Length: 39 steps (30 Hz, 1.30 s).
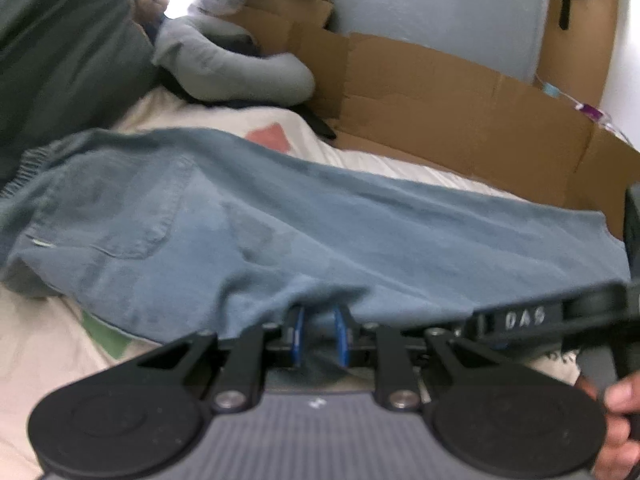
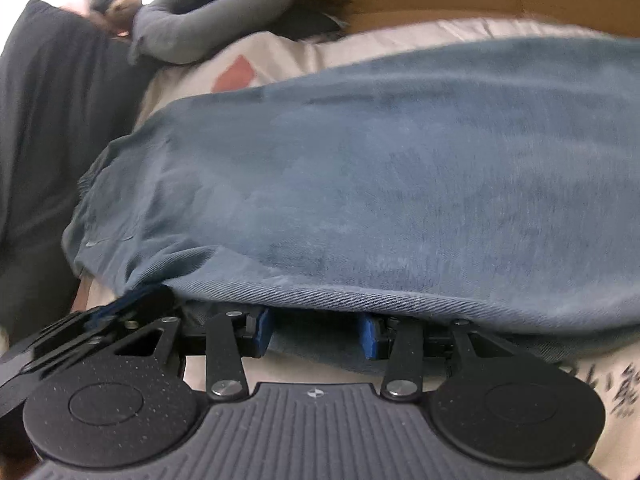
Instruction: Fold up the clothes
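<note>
Cream bedsheet [image 1: 48,360] covers the bed, cardboard [image 1: 440,112] along the far side. Left claw [image 1: 320,334]: blue pads nearly together, pinching the near hem of one pair of blue jeans [image 1: 280,232], cloth bunched between them. Right claw [image 2: 316,334]: pads about half apart, the jeans' [image 2: 380,168] edge draped over the fingertips; grip unclear. Jeans spread away from both claws across the bed. Beyond: one grey neck pillow [image 1: 240,68], one dark pillow [image 1: 60,60]. A hand [image 1: 616,412] shows at right.
</note>
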Available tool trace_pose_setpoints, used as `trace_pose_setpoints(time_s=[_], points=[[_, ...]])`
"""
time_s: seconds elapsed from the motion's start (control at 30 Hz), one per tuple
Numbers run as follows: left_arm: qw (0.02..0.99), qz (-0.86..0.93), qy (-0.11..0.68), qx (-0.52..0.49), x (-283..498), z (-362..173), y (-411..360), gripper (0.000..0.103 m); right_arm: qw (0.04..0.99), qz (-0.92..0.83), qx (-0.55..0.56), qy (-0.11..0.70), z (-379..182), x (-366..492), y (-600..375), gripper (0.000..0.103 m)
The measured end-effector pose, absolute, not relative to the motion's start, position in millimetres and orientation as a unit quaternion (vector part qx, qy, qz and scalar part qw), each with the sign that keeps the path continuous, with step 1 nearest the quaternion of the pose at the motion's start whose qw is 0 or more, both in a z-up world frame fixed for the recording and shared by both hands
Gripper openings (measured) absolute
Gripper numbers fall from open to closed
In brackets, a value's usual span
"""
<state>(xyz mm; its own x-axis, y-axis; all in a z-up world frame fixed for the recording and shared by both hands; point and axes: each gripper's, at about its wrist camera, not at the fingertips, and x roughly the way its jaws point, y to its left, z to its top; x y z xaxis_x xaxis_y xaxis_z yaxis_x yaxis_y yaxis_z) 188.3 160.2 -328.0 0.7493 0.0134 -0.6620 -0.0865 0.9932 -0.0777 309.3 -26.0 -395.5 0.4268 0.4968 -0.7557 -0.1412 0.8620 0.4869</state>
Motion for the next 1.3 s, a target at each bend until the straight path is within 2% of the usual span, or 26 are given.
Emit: trace_pose_setpoints(time_s=[0.2,0.23,0.3,0.47,0.6,0.77,0.97,1.0,1.23,1.27,1.3], points=[[0.937,0.039,0.344,-0.042,174,-318,170,0.019,0.821,0.226,0.147,0.503,-401,307,3,0.046],[0.938,0.042,0.344,-0.034,168,-317,170,0.022,0.818,0.231,0.152,0.505,-401,308,4,0.045],[0.935,0.050,0.349,-0.022,158,-319,171,0.038,0.812,0.238,0.158,0.509,-402,310,6,0.045],[0.919,0.072,0.384,-0.045,154,-340,183,0.043,0.805,0.239,0.171,0.515,-404,313,8,0.045],[0.915,0.076,0.392,-0.058,160,-351,185,0.061,0.805,0.241,0.171,0.515,-405,314,8,0.045],[0.910,0.073,0.397,-0.096,174,-360,190,0.067,0.804,0.242,0.170,0.515,-405,314,8,0.044],[0.917,0.094,0.361,-0.140,177,-364,201,0.065,0.806,0.243,0.165,0.514,-405,313,8,0.044],[0.919,0.098,0.359,-0.132,178,-366,200,0.061,0.806,0.243,0.165,0.514,-406,313,8,0.044],[0.919,0.102,0.367,-0.097,180,-380,194,0.049,0.806,0.241,0.166,0.514,-406,314,8,0.044],[0.920,0.100,0.367,-0.092,179,-381,194,0.043,0.807,0.241,0.166,0.513,-406,314,8,0.044],[0.921,0.098,0.367,-0.086,178,-381,193,0.032,0.807,0.242,0.166,0.513,-406,314,7,0.044]])
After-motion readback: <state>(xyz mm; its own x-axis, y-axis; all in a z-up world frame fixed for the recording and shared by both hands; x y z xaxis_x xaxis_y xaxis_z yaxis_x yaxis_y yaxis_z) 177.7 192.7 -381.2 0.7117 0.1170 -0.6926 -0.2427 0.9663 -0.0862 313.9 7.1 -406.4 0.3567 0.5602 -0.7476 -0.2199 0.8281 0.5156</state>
